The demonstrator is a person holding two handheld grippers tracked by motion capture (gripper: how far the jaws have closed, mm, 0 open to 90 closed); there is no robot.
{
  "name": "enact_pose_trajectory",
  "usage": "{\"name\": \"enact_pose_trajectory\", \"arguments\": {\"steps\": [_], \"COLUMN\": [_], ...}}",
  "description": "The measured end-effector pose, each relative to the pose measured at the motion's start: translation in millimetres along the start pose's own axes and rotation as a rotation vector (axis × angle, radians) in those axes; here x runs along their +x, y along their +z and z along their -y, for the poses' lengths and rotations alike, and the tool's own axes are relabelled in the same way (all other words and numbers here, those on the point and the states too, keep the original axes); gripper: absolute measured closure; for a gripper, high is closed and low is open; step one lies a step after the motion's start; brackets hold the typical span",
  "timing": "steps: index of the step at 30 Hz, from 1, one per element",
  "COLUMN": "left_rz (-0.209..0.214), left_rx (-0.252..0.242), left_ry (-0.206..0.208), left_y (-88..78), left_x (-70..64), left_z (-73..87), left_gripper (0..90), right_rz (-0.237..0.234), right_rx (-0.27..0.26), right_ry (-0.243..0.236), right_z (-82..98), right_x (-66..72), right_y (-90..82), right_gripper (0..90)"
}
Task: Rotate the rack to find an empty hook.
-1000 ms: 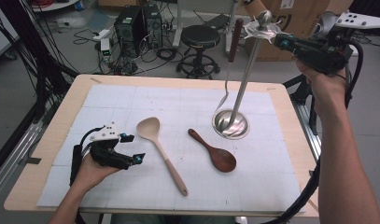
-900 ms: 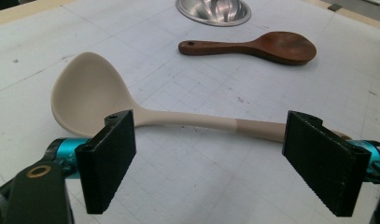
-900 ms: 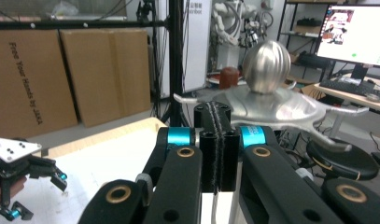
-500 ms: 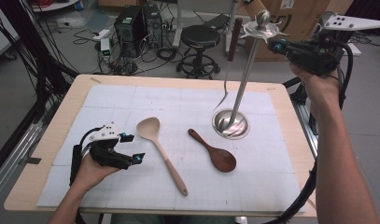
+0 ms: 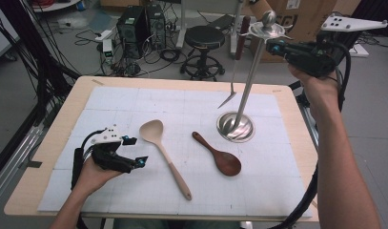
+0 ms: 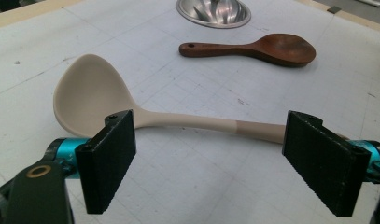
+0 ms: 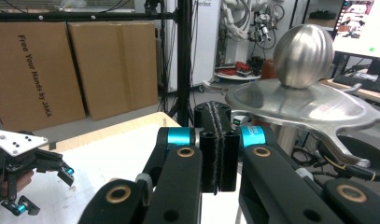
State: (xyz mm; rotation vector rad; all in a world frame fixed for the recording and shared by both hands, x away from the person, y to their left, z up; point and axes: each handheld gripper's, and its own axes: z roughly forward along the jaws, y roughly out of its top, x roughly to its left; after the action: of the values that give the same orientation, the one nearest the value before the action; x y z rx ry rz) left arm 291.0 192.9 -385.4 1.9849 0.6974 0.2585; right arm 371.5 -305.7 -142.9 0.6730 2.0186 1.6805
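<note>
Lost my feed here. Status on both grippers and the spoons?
Left gripper open, low on the mat, facing the pale spoon. Right gripper shut, empty, beside the metal stand top. Brown spoon lying free. Nothing blocking.

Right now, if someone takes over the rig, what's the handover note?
Left gripper: open, low over the mat, jaws spread either side of the beige spoon's handle, not yet closed on it.
Right gripper: shut, nothing between the jaws, held up beside the top disc of the metal stand.
Things: one thin utensil hangs from the stand's top; the beige spoon and dark wooden spoon lie flat on the mat.
Done, apparently: one utensil hung.
Left, probably: both spoons, the beige one first.
</note>
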Motion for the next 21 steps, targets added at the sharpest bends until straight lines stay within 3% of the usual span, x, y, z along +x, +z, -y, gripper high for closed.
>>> {"name": "enact_pose_trajectory", "arguments": {"steps": [21], "left_rz": [-0.001], "left_rx": [0.002], "left_ry": [-0.003], "left_y": [0.6], "left_x": [-0.8], "left_z": [0.0], "left_gripper": [18.2], "right_rz": [-0.003], "right_rx": [-0.007], "right_ry": [0.003], "right_z": [-0.3], "right_x": [7.0], "right_y": [18.6], "right_gripper": [90.0]}}
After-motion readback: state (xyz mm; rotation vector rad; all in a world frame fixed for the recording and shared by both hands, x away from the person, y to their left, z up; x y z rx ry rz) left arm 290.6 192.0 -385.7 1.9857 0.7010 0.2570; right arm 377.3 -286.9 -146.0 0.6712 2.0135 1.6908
